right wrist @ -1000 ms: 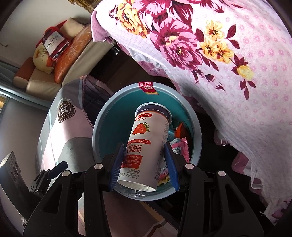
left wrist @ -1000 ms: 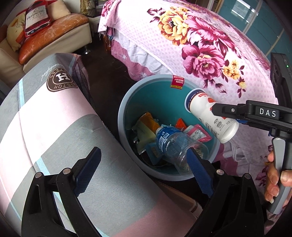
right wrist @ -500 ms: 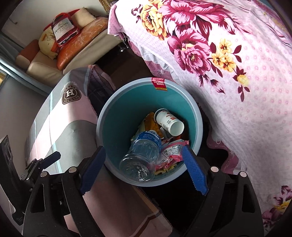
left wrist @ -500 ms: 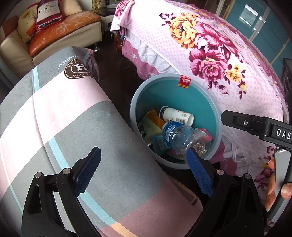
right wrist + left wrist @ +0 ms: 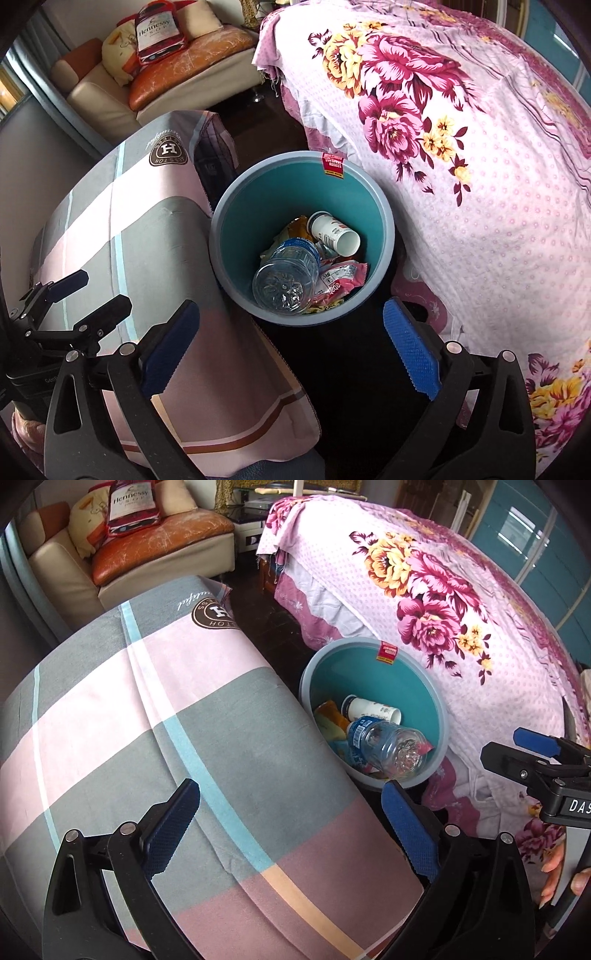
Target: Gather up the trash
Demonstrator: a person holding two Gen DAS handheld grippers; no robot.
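Your right gripper has its jaws opening wide, and nothing is between them. Its blue pads sit far apart above the dark floor, just in front of the trash bin. Your left gripper is open too, with nothing between its jaws. It hangs over the striped blanket, which is grey, pink and light blue.

You can see the bin from both cameras. It is round, with a grey rim and a teal inside, and it has a red sticker on the far edge. It stands on the floor between the striped blanket and the bed with the flower cover.

Inside the bin you have the white yogurt cup, lying on its side with its open end toward the bed. Just beside it lies a clear plastic bottle with a blue label, bottom end up. A pink wrapper rests next to the bottle, and a yellow wrapper peeks out behind it.

Far back you can see a sofa with an orange cushion.
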